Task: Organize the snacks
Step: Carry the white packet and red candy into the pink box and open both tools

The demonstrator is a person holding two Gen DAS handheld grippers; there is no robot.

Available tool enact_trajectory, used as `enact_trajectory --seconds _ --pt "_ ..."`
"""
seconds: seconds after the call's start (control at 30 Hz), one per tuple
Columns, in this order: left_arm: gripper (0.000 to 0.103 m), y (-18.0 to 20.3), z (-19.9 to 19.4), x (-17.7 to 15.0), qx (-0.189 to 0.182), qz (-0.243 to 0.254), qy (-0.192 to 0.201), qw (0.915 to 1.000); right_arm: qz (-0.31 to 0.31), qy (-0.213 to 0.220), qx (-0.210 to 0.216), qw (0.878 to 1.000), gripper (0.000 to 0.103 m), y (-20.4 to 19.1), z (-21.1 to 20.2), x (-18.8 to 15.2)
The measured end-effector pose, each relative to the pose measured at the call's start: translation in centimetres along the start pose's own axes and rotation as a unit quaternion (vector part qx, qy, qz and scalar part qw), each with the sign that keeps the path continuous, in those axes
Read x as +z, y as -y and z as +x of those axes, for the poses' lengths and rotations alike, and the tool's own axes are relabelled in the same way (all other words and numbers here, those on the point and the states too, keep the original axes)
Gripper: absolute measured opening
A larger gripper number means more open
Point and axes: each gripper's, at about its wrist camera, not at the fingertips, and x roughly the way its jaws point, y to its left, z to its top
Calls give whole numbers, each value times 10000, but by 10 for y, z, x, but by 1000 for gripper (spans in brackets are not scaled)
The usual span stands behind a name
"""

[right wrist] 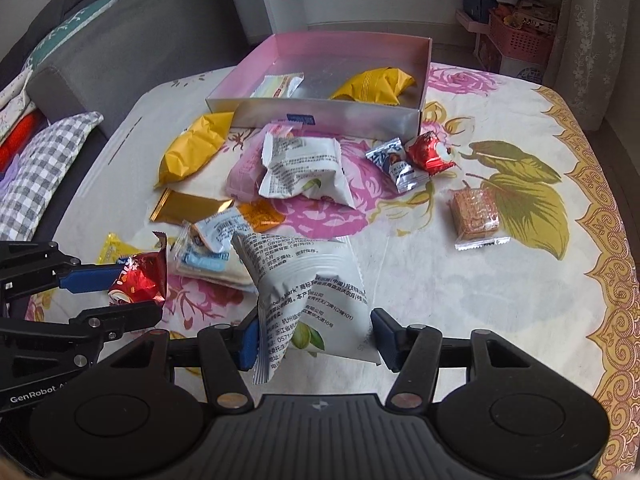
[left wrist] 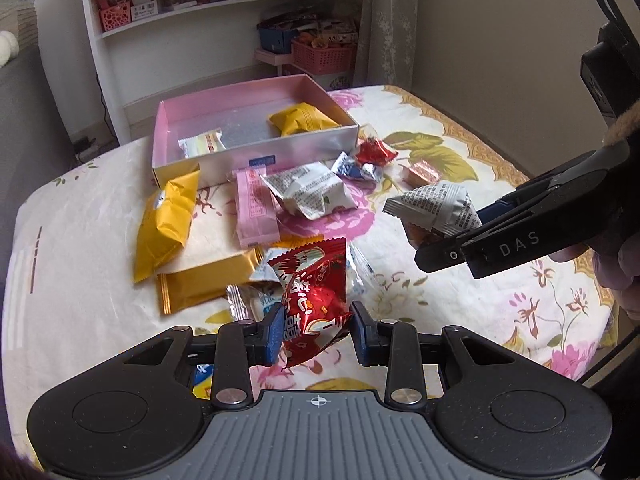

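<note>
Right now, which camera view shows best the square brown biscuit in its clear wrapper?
The right wrist view: the square brown biscuit in its clear wrapper lies whole and unobstructed on the flowered cloth. The left wrist view shows it farther, smaller and blurred.

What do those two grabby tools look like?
Both are black, with two flat arms and round silver pins. The left tool has blue pads at its tips and a grey ribbed base with a small crosshair mark. The right tool has blue pads too; white "DAS" lettering shows on its side in the other view. "GenRobot" is printed on the left one.
</note>
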Motion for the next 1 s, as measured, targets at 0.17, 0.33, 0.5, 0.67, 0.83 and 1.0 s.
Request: enact_trajectory --seconds 0.17,0.33,0.5,0.67,0.83,1.0 --pt "32 -12 -4 19 80 -181 199 9996 264 233 57 9994 49 2 -4 22" --pt "32 -24 -4 37 96 -355 326 9988 464 406 198 9979 49 3 -1 43" --pt "32 -36 7 53 164 -549 322 9978 593 611 334 9958 49 0 4 65" --pt "32 -46 26 74 372 -509 296 9976 908 786 468 9917 49 5 16 87" --pt "32 -67 48 96 635 -523 303 9961 1122 967 546 9875 49 11 32 106" --pt "32 -93 76 116 818 -678 288 9939 1256 1141 651 9833 49 16 47 118"
